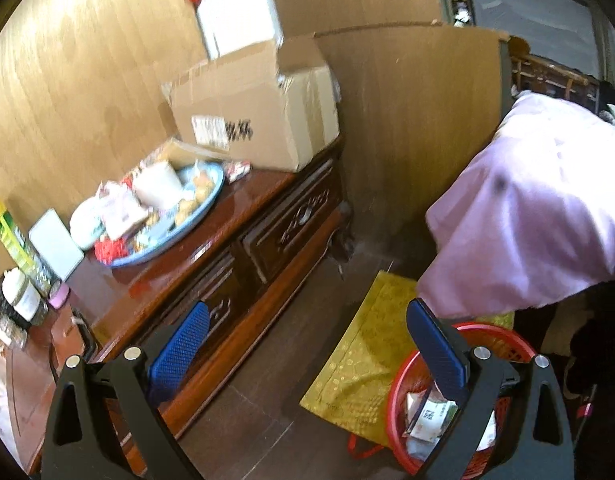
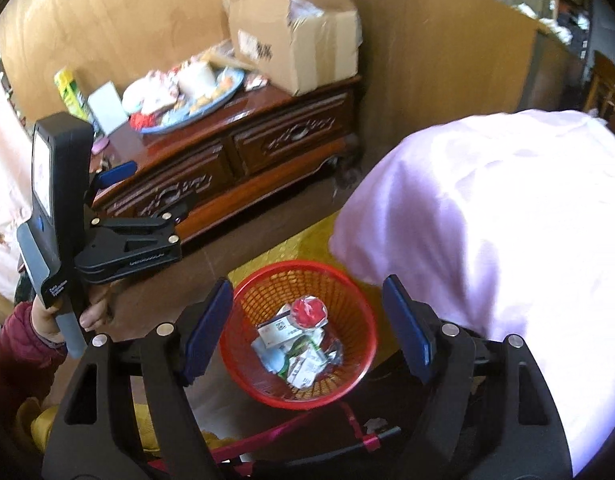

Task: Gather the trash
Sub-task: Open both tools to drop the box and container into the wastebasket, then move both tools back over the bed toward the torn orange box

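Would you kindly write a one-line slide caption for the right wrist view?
Open right gripper above a red basket holding wrappers; left gripper by the wooden cabinet.

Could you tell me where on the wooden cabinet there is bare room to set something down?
The cabinet top is bare along its front edge, between the blue tray and the cardboard box, and in front of the white card. The tray itself is piled with wrappers, and the left end is crowded with bottles.

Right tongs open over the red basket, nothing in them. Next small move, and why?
Probably swing the right tongs back toward the blue tray on the cabinet: they are empty, wrappers already lie in the red basket, and more packets are still piled there.
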Demonstrator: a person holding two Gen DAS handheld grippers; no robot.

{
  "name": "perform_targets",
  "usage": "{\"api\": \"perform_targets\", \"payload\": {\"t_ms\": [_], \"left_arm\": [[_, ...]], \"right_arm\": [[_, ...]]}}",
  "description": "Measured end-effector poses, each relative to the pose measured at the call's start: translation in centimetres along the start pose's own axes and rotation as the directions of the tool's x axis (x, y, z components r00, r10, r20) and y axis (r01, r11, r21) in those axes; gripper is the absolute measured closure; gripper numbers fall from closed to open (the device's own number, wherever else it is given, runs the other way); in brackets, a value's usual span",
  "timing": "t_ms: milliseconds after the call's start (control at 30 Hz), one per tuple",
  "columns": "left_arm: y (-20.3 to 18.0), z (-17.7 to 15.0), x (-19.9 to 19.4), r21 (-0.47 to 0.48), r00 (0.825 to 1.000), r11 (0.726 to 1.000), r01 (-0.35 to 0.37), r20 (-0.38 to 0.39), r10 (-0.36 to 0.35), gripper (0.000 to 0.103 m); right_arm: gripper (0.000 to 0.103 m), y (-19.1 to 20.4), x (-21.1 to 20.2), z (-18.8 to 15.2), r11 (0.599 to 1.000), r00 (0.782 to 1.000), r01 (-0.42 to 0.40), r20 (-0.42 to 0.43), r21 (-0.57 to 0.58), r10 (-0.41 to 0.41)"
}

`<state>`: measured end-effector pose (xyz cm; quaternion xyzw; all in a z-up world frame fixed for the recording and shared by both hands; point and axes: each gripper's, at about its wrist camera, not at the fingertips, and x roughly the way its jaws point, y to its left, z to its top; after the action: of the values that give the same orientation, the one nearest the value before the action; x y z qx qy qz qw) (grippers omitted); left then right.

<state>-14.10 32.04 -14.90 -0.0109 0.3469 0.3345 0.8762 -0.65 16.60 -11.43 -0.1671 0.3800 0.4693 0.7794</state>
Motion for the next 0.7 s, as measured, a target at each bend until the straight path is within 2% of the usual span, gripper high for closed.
{"api": "perform_targets", "payload": {"t_ms": [133,267,533,700], "left_arm": [[-1.6,1.5,-2.6,0.029,0.998,0.999,0.028,0.063,-0.029,0.006],[-4.3,3.1,-6.1,0.094,0.987,0.995,0.046,0.147,-0.06,0.006],[-11.2,5.5,-12.2,0.219,0.956,0.969,0.113,0.243,-0.166,0.006],[-16.5,6.6,-14.7,0.305,0.937,0.936,0.173,0.242,-0.252,0.006]], "right_arm": [[0.028,-1.5,-3.5,-0.6,0.999,0.997,0.038,0.07,0.032,-0.04],[0.028,-3.4,-7.6,-1.7,0.994,0.985,0.073,0.148,0.08,-0.085],[0.026,-8.3,-15.5,-5.0,0.972,0.941,0.138,0.282,0.19,-0.189],[0.022,-13.0,-19.0,-7.7,0.945,0.909,0.18,0.322,0.272,-0.266]]}}
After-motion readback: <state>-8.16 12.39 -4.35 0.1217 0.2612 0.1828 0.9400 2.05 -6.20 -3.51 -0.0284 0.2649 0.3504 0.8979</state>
